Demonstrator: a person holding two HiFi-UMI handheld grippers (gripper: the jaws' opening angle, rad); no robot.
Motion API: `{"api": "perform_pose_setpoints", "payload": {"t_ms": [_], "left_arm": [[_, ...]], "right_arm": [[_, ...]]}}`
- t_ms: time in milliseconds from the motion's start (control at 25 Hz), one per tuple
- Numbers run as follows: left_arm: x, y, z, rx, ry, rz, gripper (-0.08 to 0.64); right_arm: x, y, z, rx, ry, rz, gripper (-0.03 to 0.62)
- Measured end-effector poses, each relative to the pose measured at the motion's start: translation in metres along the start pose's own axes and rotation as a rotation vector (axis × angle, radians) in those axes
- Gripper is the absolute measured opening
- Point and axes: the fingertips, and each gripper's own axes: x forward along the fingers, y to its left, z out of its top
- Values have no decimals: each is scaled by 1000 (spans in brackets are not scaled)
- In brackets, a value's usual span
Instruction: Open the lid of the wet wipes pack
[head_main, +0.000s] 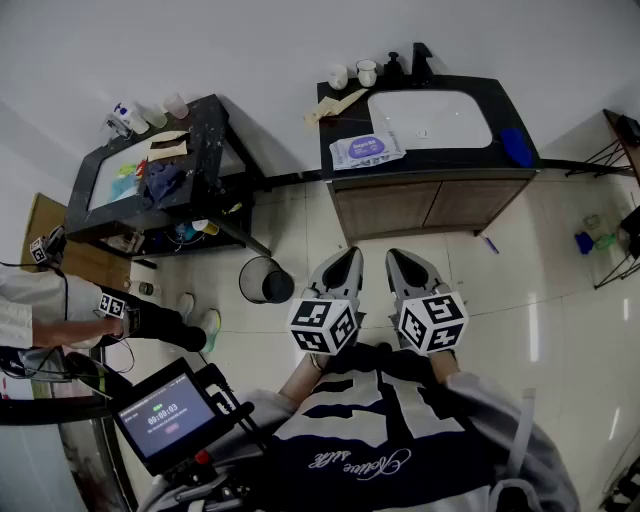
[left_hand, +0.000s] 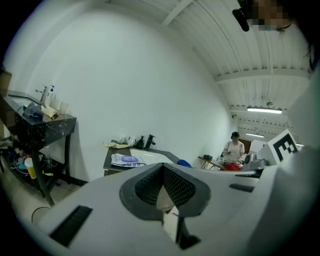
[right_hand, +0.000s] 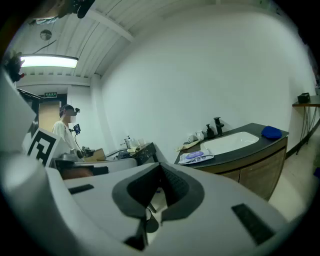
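The pack of wipes (head_main: 366, 151) lies flat at the front left corner of the desk (head_main: 440, 160), just beside the sink (head_main: 430, 120) and well apart from me. My left tongs (head_main: 349, 256) and right tongs (head_main: 398, 258) are both pressed together and hold nothing. I judge the pack light, soft and slippery, likely to lift with its lid. So I'd pin one end down and pinch the purple lid at its free edge, which is too small to make out.
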Motion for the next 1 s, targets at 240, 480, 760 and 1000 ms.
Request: {"api": "perform_pose_setpoints", "payload": {"t_ms": [240, 480, 760, 1000], "left_arm": [[8, -10, 2, -8, 22, 2, -2], [11, -8, 5, -24, 30, 26, -2], [35, -4, -10, -26, 48, 32, -2], [93, 29, -5, -19, 57, 24, -2]], "right_arm": [[2, -11, 6, 7, 23, 8, 0], [3, -21, 8, 25, 35, 13, 0], [10, -48, 0, 34, 34, 7, 0], [53, -83, 9, 43, 17, -10, 0]]}}
